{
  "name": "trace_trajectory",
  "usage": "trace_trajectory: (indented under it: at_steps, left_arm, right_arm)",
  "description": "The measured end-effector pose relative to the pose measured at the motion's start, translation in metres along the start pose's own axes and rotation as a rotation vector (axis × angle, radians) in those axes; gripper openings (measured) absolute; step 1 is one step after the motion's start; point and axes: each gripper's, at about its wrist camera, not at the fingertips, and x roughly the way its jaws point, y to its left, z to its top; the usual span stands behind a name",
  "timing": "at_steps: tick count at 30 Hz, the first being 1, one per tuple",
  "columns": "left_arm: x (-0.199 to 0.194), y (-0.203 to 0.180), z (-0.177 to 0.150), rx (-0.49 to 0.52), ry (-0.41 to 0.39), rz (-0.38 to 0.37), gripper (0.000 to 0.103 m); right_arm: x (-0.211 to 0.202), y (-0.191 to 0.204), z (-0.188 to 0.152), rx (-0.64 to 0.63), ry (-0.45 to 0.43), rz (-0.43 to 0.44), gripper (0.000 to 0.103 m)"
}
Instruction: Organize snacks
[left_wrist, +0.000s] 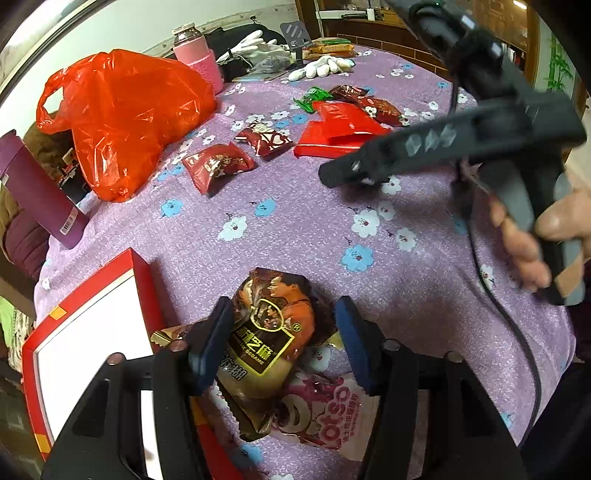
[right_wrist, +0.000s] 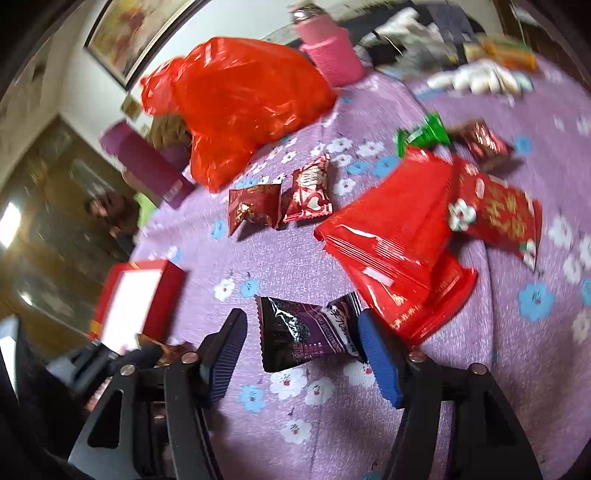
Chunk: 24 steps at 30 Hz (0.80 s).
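Purple flowered bench cloth (left_wrist: 295, 229) under scattered snacks, left gripper (left_wrist: 284, 347) parted around a brown sesame packet (left_wrist: 269, 332) beside the red box (left_wrist: 92, 332) at the near-left edge, right gripper (right_wrist: 303, 354) wide, straddling a dark purple candy (right_wrist: 306, 332), unpinched, likely box-bound.

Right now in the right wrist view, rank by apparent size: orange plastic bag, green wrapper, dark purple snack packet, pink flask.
1. orange plastic bag, clearly largest.
2. dark purple snack packet and pink flask: similar; the packet lies nearest the camera, so I won't rank them.
3. green wrapper, smallest.
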Motion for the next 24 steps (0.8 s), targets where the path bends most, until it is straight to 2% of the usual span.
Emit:
trace_trajectory:
  at_steps: [2, 4, 6, 8, 11, 14, 17, 19, 21, 22, 24]
  left_arm:
    - [-0.001, 0.0, 0.0, -0.002, -0.003, 0.003, 0.041]
    - [-0.002, 0.001, 0.001, -0.015, -0.007, -0.001, 0.033]
    - [-0.003, 0.004, 0.002, -0.034, -0.011, -0.01, 0.029]
    - [-0.005, 0.004, 0.003, -0.037, -0.014, -0.007, 0.025]
    - [-0.009, 0.003, 0.004, -0.041, -0.025, 0.003, 0.019]
    - [-0.013, 0.008, 0.006, -0.068, -0.04, -0.012, 0.015]
    - [-0.015, 0.017, 0.008, -0.125, -0.054, -0.048, 0.012]
    - [-0.02, 0.024, 0.008, -0.156, -0.075, -0.065, 0.01]
    - [-0.023, 0.028, 0.008, -0.178, -0.087, -0.069, 0.007]
    - [-0.026, 0.031, 0.007, -0.195, -0.1, -0.079, 0.0]
    - [-0.036, 0.038, 0.007, -0.226, -0.129, -0.095, 0.0]
  right_arm:
    - [0.003, 0.007, -0.001, -0.052, -0.013, -0.045, 0.064]
    - [0.008, 0.014, -0.004, -0.123, -0.025, -0.116, 0.055]
    - [0.012, 0.023, -0.008, -0.194, -0.029, -0.188, 0.051]
    - [0.01, 0.023, -0.009, -0.196, -0.03, -0.194, 0.048]
    - [0.003, 0.006, -0.003, -0.098, -0.022, -0.11, 0.043]
    - [-0.003, -0.013, 0.0, 0.028, 0.004, 0.054, 0.04]
    - [-0.004, -0.021, 0.001, 0.093, 0.021, 0.166, 0.04]
    - [-0.004, -0.027, 0.001, 0.149, 0.038, 0.275, 0.04]
    - [-0.003, -0.032, 0.001, 0.184, 0.047, 0.327, 0.04]
    - [-0.003, -0.033, 0.001, 0.199, 0.055, 0.348, 0.04]
    - [0.0, -0.036, 0.0, 0.224, 0.069, 0.383, 0.04]
